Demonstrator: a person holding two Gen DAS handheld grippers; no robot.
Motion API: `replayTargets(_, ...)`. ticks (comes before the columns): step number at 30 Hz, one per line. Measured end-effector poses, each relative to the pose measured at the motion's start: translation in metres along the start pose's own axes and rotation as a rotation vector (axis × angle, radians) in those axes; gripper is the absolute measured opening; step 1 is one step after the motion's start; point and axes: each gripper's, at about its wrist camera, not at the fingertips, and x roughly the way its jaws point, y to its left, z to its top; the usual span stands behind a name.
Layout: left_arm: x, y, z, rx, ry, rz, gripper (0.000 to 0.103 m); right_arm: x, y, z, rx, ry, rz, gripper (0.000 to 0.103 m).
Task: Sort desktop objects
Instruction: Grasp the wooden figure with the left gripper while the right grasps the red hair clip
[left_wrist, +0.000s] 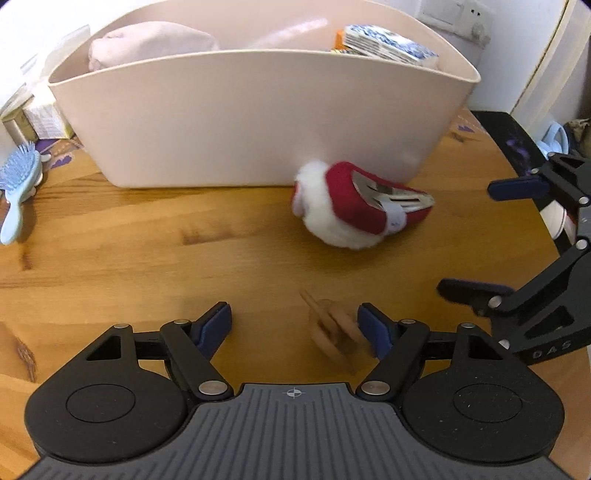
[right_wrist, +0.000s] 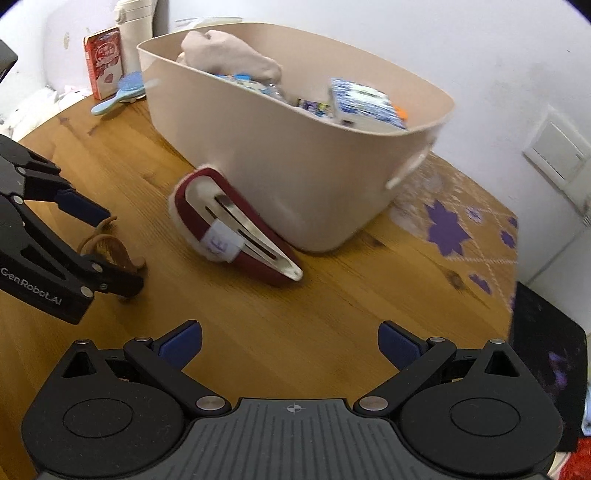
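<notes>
Blue hairbrush (left_wrist: 16, 184) sits far left on the surface (left_wrist: 147, 258), not binned yet. The bin (left_wrist: 258, 122) already holds cloth and packets. Left gripper (left_wrist: 295, 328) is wide open over a brown hair tie (left_wrist: 332, 328), gripping nothing. Red-and-white hair clip (left_wrist: 354, 203) leans against the bin. Right gripper (right_wrist: 290, 345) is open and empty too.

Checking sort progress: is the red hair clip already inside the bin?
No, the red hair clip lies on the wooden table, outside the beige bin and against its front wall.
</notes>
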Motion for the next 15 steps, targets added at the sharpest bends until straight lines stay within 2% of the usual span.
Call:
replayTargets(6,0.001,0.014,-0.001,0.0,-0.03,0.021,0.077,0.017,0.014,0.013,-0.028,-0.015,0.028,0.103)
replayTargets(10,0.001,0.022,-0.003,0.028,-0.048,0.054,0.072,0.026,0.019,0.021,-0.021,-0.029,0.032,0.103)
replayTargets(15,0.001,0.036,-0.001,0.02,-0.067,0.053,0.072,0.035,0.025,0.027,-0.022,-0.044,0.026,0.103)
